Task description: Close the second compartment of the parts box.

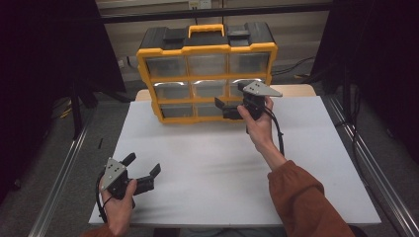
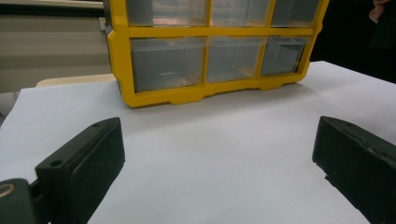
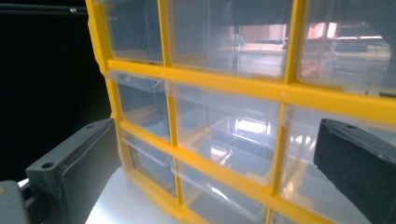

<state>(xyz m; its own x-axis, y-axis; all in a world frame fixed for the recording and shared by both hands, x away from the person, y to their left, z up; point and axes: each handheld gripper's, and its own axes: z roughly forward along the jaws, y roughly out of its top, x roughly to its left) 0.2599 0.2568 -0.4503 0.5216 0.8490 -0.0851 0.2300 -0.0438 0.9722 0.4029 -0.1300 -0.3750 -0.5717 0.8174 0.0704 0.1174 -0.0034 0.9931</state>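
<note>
Two hand-held grippers work at a yellow drawer cabinet standing at the far edge of a white tabletop.

The right gripper hovers just before the cabinet's lower right drawers, its fingers spread wide with nothing between them. The left gripper rests near the tabletop's front left corner, well apart from the cabinet, fingers open and empty.

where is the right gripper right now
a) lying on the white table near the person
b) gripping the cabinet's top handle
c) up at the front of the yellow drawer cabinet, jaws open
c: the right gripper is held at the lower right drawers of the yellow drawer cabinet, jaws apart with nothing between them.
</note>
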